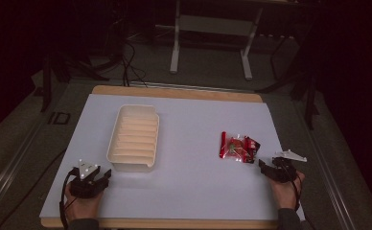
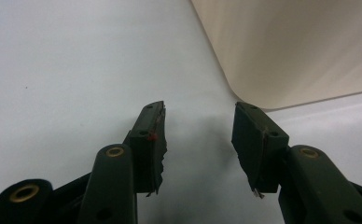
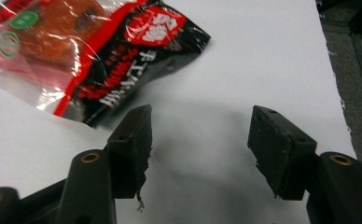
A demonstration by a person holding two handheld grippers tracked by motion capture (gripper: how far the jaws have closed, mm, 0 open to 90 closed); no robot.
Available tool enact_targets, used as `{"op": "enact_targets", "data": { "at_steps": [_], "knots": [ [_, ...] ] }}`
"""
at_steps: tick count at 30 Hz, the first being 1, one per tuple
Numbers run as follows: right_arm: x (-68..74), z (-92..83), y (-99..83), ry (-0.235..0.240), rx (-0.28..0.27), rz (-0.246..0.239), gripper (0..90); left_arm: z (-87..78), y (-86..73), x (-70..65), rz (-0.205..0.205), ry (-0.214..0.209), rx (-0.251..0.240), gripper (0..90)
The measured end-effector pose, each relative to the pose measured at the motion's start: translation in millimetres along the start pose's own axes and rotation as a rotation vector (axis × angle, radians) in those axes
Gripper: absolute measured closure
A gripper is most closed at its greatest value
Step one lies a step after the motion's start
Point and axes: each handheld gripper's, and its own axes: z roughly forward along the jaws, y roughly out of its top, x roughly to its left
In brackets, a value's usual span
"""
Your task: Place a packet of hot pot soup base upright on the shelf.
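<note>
We are looking down on a white table [image 1: 184, 191]. A red and black snack packet [image 3: 83, 51] is lying at its right side, well apart from a cream ribbed tray [image 1: 133, 137] at the left. Our right gripper [image 3: 200, 149] is resting just beside the packet, jaws wide apart and holding nothing. Our left gripper [image 2: 200, 147] is sitting near the tray's corner, equally wide and empty. The packet looks light, crinkly and slippery; we judge a flat sealed edge the best place to pinch. Its white lettering is not readable.
</note>
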Motion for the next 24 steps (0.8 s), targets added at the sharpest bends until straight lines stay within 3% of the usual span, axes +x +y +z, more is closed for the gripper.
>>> {"op": "enact_targets", "data": {
  "at_steps": [10,14,24],
  "knots": [
    [6.0,-3.4,3.1,0.027,-0.016,0.005,45.6,-1.0,0.9,-0.8,0.015,0.004,-0.014,50.5],
    [8.6,-7.3,7.1,0.02,-0.049,-0.024,47.4,-0.8,1.2,-1.2,0.019,-0.005,-0.026,49.0],
    [13.8,-8.4,12.9,0.036,-0.075,-0.016,44.5,-1.0,0.6,-2.1,0.02,0.003,-0.032,47.4]
  ]
}}
